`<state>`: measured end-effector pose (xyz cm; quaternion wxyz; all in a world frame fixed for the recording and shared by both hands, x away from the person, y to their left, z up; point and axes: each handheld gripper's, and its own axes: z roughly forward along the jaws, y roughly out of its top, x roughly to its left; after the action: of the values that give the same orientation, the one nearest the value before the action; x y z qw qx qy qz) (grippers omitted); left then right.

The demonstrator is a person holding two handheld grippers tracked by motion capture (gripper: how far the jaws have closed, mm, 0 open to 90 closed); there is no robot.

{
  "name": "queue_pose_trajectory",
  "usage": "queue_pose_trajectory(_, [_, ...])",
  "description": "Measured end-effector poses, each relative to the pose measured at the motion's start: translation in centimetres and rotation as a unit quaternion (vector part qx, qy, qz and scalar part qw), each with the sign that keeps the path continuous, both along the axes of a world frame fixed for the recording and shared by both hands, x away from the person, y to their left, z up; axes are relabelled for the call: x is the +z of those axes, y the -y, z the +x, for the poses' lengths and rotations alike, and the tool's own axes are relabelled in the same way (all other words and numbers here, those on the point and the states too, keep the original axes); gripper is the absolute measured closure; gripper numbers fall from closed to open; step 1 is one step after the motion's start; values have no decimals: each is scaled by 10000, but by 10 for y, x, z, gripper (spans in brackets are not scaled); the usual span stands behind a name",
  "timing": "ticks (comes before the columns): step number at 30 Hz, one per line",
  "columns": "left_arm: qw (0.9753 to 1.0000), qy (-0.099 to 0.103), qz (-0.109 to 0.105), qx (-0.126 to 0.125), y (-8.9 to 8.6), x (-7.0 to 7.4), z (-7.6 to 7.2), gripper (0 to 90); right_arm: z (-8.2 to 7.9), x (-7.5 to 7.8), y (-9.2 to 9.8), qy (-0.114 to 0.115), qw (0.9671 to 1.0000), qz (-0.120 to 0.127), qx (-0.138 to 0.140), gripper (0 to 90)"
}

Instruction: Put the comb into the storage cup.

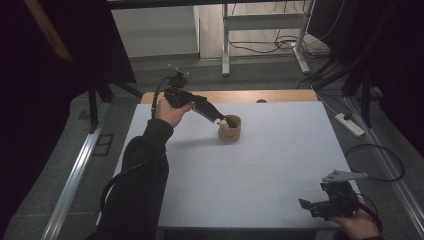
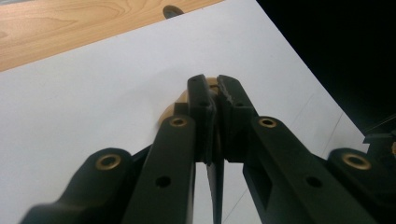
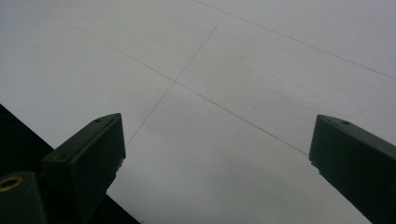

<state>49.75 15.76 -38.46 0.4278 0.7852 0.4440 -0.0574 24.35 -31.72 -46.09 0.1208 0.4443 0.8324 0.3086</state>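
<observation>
A small round wooden cup (image 1: pixel 232 133) stands on the white table top (image 1: pixel 280 160), towards the far middle. My left gripper (image 1: pixel 222 120) reaches down to it from the left, and its tips meet at the cup's near-left rim. In the left gripper view the jaws (image 2: pixel 215 85) are pressed almost together, a sliver of tan wood between them and the cup (image 2: pixel 181 99) just behind. My right gripper (image 1: pixel 311 206) rests low at the table's near right corner. It is open, with only bare table between its tips (image 3: pixel 215 135).
A strip of bare wood (image 1: pixel 235 96) with a small dark hole (image 1: pixel 261 101) runs along the table's far edge. On the floor lie a power strip (image 1: pixel 350 125) and cables at the right. A metal desk frame (image 1: pixel 226 45) stands behind.
</observation>
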Motion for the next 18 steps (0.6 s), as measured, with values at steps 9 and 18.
queue_pose_trajectory(9, [10000, -40, -3, 29, 2, -6, 1, 836, 0, 0, 0, -6, 10000, -11, 13, 43])
queue_pose_trajectory(18, [10000, -14, -64, 39, 2, -9, 0, 836, 0, -1, -1, -40, 10000, -32, 22, 44])
